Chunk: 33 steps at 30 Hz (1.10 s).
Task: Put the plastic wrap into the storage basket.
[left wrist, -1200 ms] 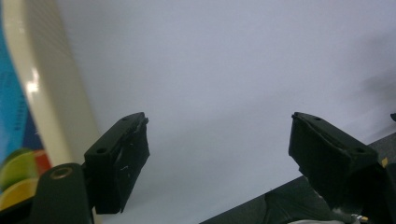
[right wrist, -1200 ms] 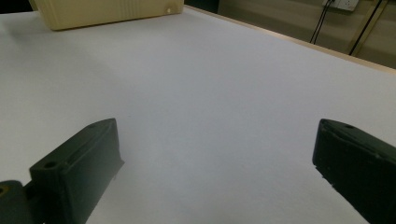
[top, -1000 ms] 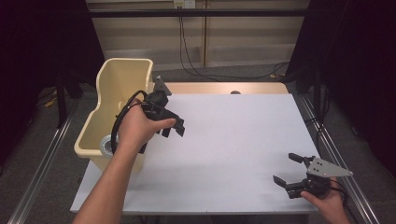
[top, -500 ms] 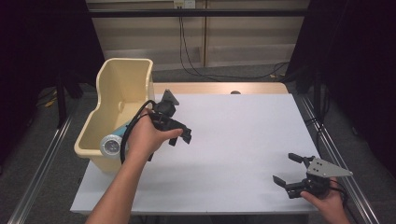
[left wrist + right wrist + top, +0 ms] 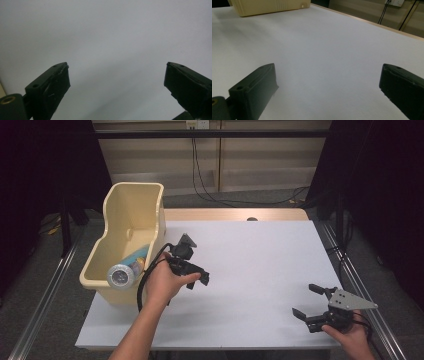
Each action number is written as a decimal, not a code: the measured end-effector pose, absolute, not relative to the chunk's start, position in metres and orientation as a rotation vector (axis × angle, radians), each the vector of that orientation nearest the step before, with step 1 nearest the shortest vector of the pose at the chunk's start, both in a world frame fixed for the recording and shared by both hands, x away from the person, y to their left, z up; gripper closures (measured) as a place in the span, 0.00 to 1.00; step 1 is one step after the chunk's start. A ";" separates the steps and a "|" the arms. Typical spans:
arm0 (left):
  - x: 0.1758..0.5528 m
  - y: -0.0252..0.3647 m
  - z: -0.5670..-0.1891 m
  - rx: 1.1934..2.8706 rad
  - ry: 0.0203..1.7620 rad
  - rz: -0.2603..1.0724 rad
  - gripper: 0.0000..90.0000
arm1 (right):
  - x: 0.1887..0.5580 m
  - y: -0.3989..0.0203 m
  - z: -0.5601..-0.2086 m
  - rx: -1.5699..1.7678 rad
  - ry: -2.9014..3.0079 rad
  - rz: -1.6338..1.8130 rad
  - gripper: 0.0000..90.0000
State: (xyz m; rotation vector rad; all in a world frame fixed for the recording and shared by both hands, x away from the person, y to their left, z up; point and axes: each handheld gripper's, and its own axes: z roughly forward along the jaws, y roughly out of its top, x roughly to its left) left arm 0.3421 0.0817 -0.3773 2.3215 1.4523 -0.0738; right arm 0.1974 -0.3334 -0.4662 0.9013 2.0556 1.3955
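High view: the left tongs (image 5: 197, 276) hover over the white tabletop (image 5: 260, 265) just right of the cream bin (image 5: 131, 215), their jaws having just been opening with nothing between them — a blue bottle (image 5: 126, 269) lies in the bin's near end. The right tongs (image 5: 312, 302) sit spread at the near right. Left gripper view: spread jaws over bare tabletop. Right gripper view: jaws wide, bin far left.

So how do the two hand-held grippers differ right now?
The left hand-held gripper sits beside the cream bin, near the table's middle; the right hand-held gripper sits at the near right corner. The left one's jaws have just been opening; the right one carries a grey plate on top. Both stand open with nothing between the jaws.
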 end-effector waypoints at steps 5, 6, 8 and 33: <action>0.338 0.085 -0.387 2.275 1.443 -0.014 0.06 | 0.197 -0.334 -0.466 0.895 2.056 1.396 0.01; 0.336 0.086 -0.389 2.266 1.431 0.002 0.06 | 0.197 -0.334 -0.466 0.895 2.057 1.397 0.01; 0.334 0.089 -0.392 2.238 1.431 0.043 0.06 | 0.197 -0.334 -0.466 0.891 2.058 1.397 0.01; 0.296 0.096 -0.429 1.917 1.178 0.638 0.05 | 0.197 -0.333 -0.466 0.892 2.051 1.396 0.01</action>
